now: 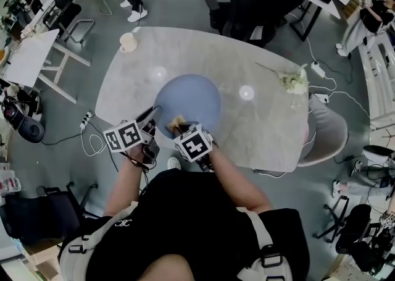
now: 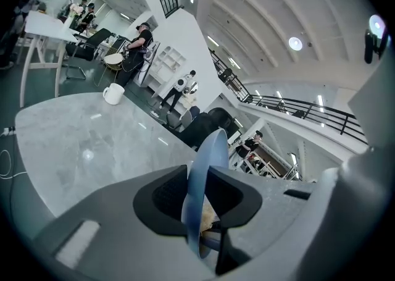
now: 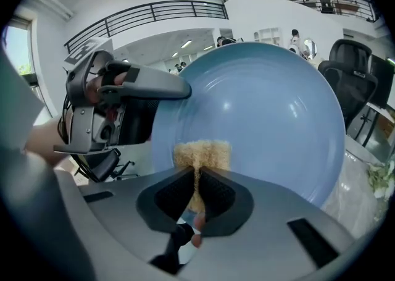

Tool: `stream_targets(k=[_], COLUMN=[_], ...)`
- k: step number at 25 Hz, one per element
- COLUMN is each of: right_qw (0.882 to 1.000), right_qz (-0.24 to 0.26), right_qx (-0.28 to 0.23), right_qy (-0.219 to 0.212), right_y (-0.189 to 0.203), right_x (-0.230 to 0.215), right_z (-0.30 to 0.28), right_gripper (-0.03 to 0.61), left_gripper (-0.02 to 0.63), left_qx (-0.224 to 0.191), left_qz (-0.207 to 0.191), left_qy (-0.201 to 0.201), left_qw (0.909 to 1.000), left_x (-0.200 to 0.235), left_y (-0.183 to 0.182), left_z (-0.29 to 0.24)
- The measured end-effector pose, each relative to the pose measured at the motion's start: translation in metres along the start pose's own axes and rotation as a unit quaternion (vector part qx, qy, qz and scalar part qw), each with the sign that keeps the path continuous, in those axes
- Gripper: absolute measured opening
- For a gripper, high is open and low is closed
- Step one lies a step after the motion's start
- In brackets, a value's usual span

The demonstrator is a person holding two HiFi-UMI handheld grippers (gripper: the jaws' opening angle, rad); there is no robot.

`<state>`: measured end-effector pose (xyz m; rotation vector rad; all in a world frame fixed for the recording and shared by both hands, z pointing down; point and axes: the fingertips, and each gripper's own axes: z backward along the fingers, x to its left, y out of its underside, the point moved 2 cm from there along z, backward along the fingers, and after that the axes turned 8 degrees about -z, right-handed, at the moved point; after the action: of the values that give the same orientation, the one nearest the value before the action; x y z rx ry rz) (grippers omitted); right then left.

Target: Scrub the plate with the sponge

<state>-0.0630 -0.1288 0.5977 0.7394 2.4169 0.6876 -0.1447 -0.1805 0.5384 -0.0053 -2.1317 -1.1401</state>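
Left gripper (image 1: pixel 151 115) clamps the plate (image 1: pixel 192 97) by its near-left rim and holds it tilted up over the table (image 1: pixel 247 57), so the face points at my right tool. Right gripper (image 3: pixel 197 178) is pinched tight on the sponge (image 3: pixel 202 150). The sponge is pressed against the plate's lower face, near the rim, to scrub there.

Table middle: open marble table (image 1: pixel 247 125) from the centre out to 12 and 3 o'clock.
11 o'clock: white mug (image 1: pixel 128 42) near the far rim.
2 o'clock: flower sprig (image 1: pixel 293 79) lying by the right rim.
6 o'clock: blue plate (image 1: pixel 188 102) held up, tilted, blocking the near edge.
12–1 o'clock: black office chairs (image 1: pixel 247 5) just beyond the rim.
4 o'clock: grey chair (image 1: pixel 327 131) against the table.
8 o'clock, floor: cables (image 1: pixel 92 144).
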Motion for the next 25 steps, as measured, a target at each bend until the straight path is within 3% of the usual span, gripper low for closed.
stream_targets(k=[6, 9, 13, 25], right_qw=[0.999, 0.996, 0.987, 0.967], right_qz=[-0.017, -0.059, -0.11, -0.139], right_qx=[-0.024, -0.058, -0.105, -0.174], right_qy=[0.018, 0.022, 0.042, 0.125], right_y=[-0.006, -0.018, -0.037, -0.075], right_x=[-0.018, -0.038, -0.069, -0.135], right_z=[0.006, 0.018, 0.036, 0.083], right_gripper=[0.023, 0.023, 0.023, 0.023], left_gripper=[0.08, 0.08, 0.08, 0.091], left_qx=[0.001, 0.0, -0.008, -0.019], left_qz=[-0.011, -0.038, -0.04, -0.064], left_qy=[0.024, 0.039, 0.056, 0.119], left_qw=[0.9996, 0.9985, 0.9976, 0.9906], left_x=[-0.006, -0.014, -0.019, -0.038], left_y=[-0.001, -0.004, -0.008, -0.006], left_z=[0.002, 0.003, 0.006, 0.017])
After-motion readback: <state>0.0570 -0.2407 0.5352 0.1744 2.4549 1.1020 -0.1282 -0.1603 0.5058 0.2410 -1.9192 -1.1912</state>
